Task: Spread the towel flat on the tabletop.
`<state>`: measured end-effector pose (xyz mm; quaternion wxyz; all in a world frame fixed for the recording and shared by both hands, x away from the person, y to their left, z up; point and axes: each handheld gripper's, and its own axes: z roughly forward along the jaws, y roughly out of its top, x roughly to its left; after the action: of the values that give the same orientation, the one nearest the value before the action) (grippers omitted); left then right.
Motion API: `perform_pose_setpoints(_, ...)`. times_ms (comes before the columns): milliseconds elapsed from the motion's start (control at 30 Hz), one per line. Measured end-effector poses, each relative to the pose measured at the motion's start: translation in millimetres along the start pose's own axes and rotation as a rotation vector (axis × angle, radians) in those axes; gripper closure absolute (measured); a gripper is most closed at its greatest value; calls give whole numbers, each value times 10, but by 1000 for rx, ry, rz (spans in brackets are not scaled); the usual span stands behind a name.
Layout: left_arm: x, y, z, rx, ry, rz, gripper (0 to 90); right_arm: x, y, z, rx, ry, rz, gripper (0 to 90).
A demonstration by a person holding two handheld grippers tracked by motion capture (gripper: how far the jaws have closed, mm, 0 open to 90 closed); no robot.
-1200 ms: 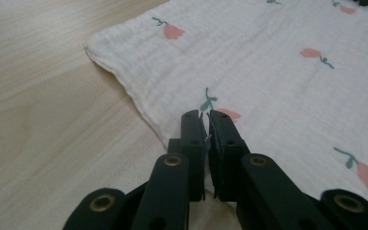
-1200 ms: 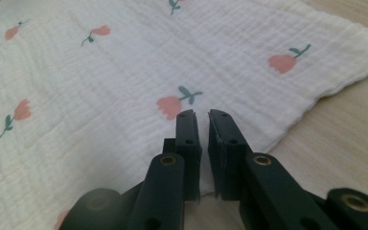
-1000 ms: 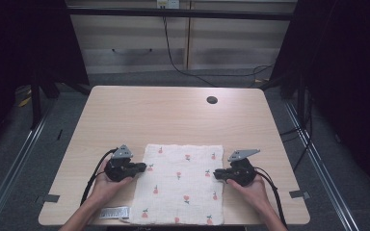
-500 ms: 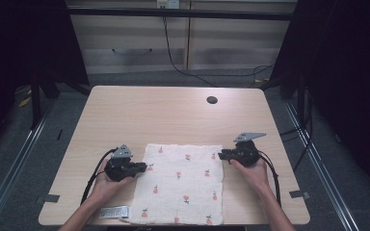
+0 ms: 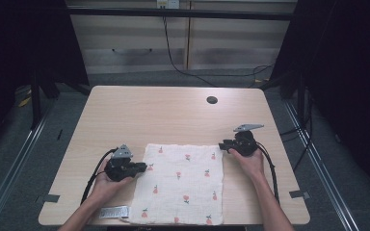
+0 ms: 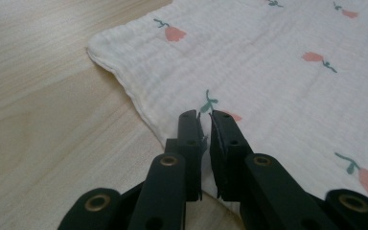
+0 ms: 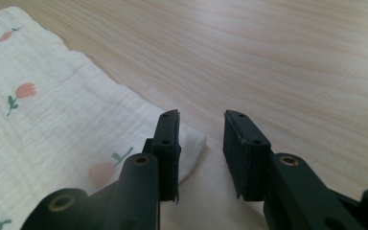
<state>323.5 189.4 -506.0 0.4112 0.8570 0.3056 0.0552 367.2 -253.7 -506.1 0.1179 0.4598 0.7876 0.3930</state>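
We see the cloth [image 5: 183,183] lying flat at the lower centre of the table [image 5: 164,115]. The left gripper [image 5: 142,167] sits at its left edge, jaws nearly closed with no cloth visibly between them. The right gripper [image 5: 221,144] is at the upper right corner, jaws apart with a clear gap.

Light wood table [image 5: 164,115], dark round grommet hole [image 5: 212,100] near far edge, white label strip [image 5: 113,211] at near-left edge.
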Motion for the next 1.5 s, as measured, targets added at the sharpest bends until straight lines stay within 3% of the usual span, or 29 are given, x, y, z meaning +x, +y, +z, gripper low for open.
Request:
perform_pose_setpoints(167, 1, 2, 0, 2, -2, 0, 825, 29, -7, 25, 15, 6, -15, 706)
perform_pose_setpoints(333, -3, 4, 2, 2, -3, 6, 816, 59, -6, 69, 6, 33, 2, 873)
perform_pose_setpoints(600, -2, 39, -9, 9, 1, 12, 736, 130, 44, -38, -52, 59, 20, 889)
perform_pose_setpoints(700, 51, 152, -94, -43, 24, 13, 729, 177, 71, -66, -66, 68, 3, 889)
perform_pose_setpoints(833, 221, 337, -163, -103, 51, -43, 710, 174, 83, -78, -68, 70, 2, 889)
perform_pose_setpoints(1067, 536, 508, 73, -82, 47, -116, 689, 180, 95, -82, -69, 74, -4, 889)
perform_pose_setpoints(1333, 608, 497, 269, -57, 59, -134, 692, 193, 90, -79, -65, 80, -3, 889)
perform_pose_setpoints(1500, 648, 466, 300, -51, 58, -136, 695, 208, 79, -89, -62, 82, -9, 888)
